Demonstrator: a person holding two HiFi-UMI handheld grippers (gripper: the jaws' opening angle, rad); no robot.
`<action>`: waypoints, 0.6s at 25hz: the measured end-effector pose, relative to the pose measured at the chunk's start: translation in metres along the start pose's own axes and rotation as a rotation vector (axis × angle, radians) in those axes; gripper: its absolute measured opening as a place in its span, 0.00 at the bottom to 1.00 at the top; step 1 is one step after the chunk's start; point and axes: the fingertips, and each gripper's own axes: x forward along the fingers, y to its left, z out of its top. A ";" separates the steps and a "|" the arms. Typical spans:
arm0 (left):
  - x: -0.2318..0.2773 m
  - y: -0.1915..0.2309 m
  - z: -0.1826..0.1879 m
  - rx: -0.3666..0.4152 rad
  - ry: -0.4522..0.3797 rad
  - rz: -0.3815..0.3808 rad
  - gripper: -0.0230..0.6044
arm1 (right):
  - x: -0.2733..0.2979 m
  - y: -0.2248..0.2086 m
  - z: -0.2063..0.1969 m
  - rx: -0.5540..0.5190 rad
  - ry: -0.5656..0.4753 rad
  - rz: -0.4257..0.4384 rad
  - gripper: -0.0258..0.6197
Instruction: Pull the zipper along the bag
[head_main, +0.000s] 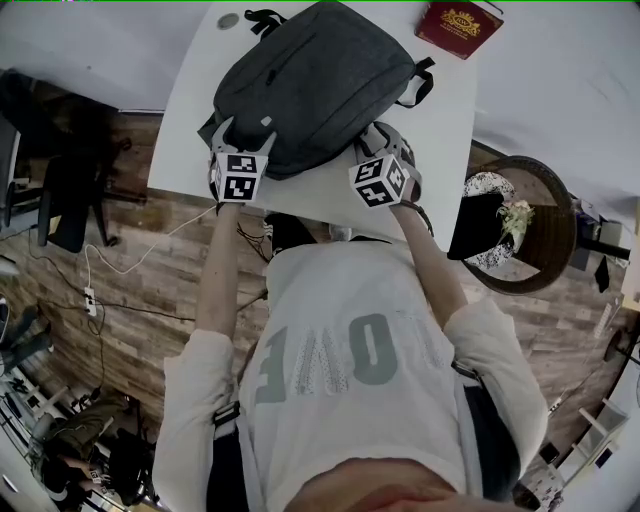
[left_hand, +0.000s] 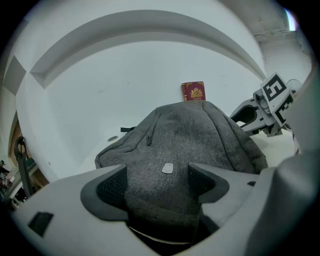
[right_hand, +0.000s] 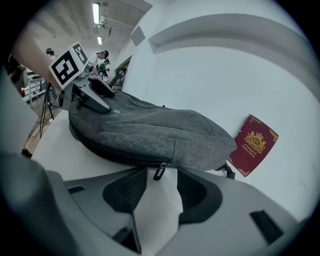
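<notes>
Head view. One backpack (head_main: 320, 85), grey woven fabric, rounded, lay flat on one white table (head_main: 440, 140). One dark red booklet (head_main: 458, 27) with gold print lay beyond it, apart. Two grippers, each with one marker cube: left gripper (head_main: 240, 140) at the bag's near-left edge, right gripper (head_main: 385, 150) at its near-right edge.

Left gripper view. Two ribbed dark pads (left_hand: 111, 187) were pressed against a bulging fold of the backpack's near end, which filled the gap. One small pale tag (left_hand: 167, 168) sat on the fabric.

Right gripper view. Jaws stood moderately apart with white table showing between them. One dark zipper pull (right_hand: 160, 171) hung from the bag's side seam just above the jaw tips, ungripped.
</notes>
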 end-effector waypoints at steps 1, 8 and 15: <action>0.000 0.000 -0.001 -0.002 0.004 -0.001 0.62 | 0.000 0.001 0.000 -0.006 0.002 0.000 0.35; 0.001 0.000 -0.002 -0.002 0.005 0.003 0.62 | -0.001 0.002 -0.001 -0.063 0.008 -0.017 0.22; 0.001 0.000 0.000 0.008 -0.010 0.000 0.62 | -0.003 -0.005 -0.002 -0.019 0.015 -0.032 0.11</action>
